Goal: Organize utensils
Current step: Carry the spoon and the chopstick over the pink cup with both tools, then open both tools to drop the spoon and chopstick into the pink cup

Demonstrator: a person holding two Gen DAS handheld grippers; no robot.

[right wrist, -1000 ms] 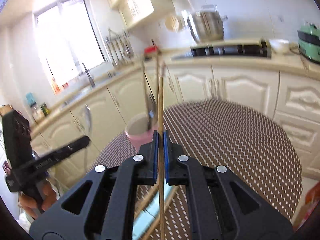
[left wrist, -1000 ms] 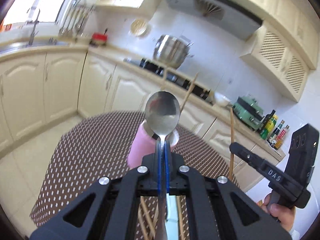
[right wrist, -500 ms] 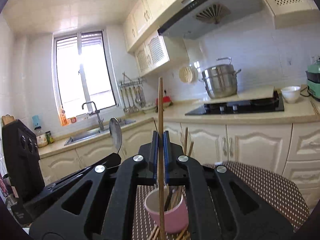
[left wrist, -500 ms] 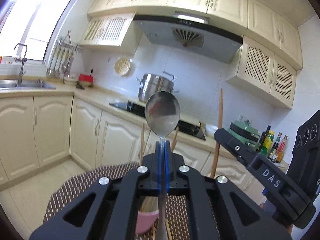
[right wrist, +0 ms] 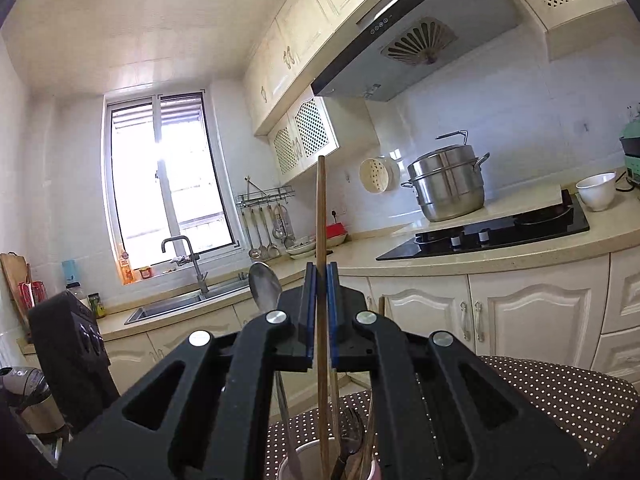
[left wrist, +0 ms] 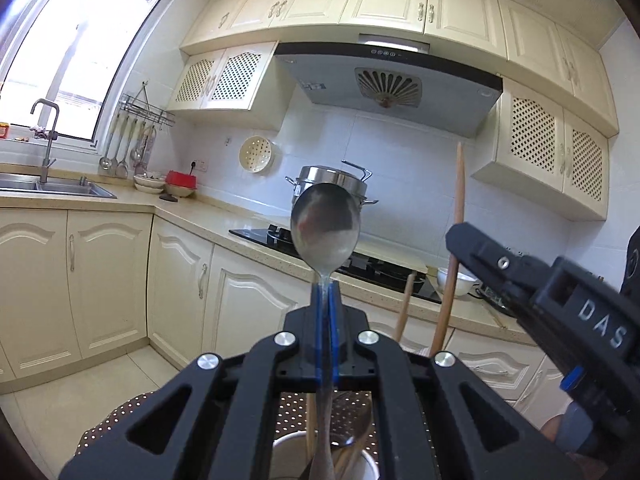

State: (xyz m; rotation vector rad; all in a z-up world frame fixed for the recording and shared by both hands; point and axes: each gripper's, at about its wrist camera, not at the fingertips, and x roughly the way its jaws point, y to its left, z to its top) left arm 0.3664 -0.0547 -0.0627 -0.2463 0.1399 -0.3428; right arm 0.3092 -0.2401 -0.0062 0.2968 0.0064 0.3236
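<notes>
1. The left gripper [left wrist: 325,300] was clamped on the neck of a metal spoon [left wrist: 325,233], bowl up at the centre of the left wrist view and handle running down into the cup [left wrist: 370,467] at the bottom edge.
2. The right gripper [right wrist: 319,288] was closed on a wooden chopstick [right wrist: 321,216], held upright at the centre of the right wrist view with its lower end inside the same cup [right wrist: 374,470].
3. The cup stood on the desk [right wrist: 560,392], under a dark dotted cloth, at the bottom centre of both views. It already held other chopsticks and what looked like a dark fork; the exact count could not be told.
4. Risk: both grippers crowded over one small cup, the right one close in at the right of the left wrist view. A sideways nudge from either could probably tip the cup and spill it.
5. Risk: the spoon was pinched at its thin neck, so it might pivot or slip if the handle caught on the utensils below.
6. Risk: letting go of the chopstick while it leaned could let it fall against the rim and out onto the cloth.
</notes>
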